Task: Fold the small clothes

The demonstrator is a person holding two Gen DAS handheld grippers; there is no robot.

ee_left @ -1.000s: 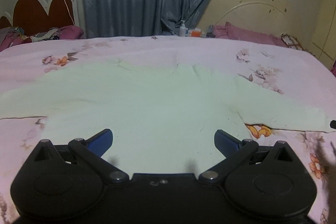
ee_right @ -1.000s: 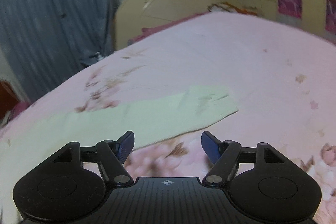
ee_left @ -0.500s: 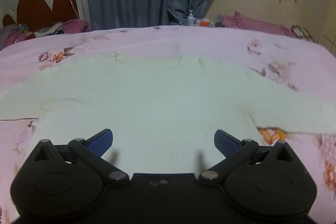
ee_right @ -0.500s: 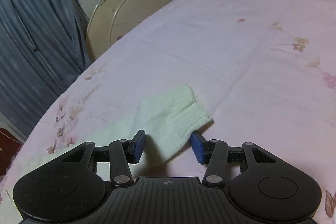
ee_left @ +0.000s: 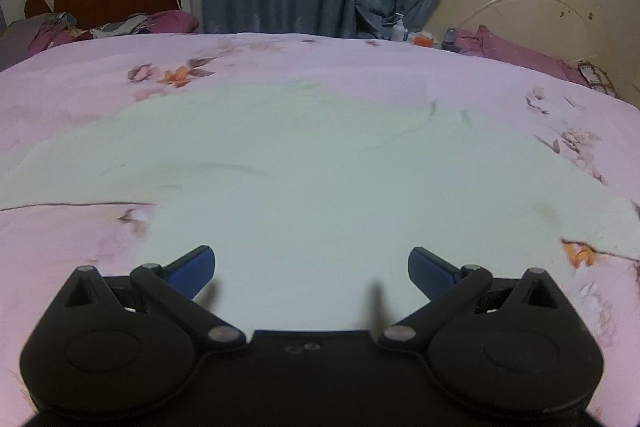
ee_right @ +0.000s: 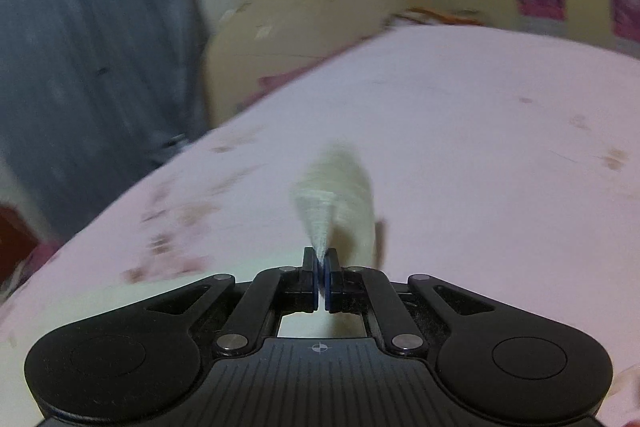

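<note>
1. 2 claws matter here: your right gripper (ee_right: 321, 269) has just been closing and is now clamped on the sleeve cuff (ee_right: 334, 195), which fans up from the pads at frame centre.
2. Your left gripper (ee_left: 311, 269) hangs with jaws wide apart, holding nothing, over the pale green sweater (ee_left: 320, 187).
3. The sweater's long axis runs left to right across the frame on the pink bedsheet (ee_left: 100, 75).
4. The right hand is likely nearer for folding that sleeve inward.
</note>
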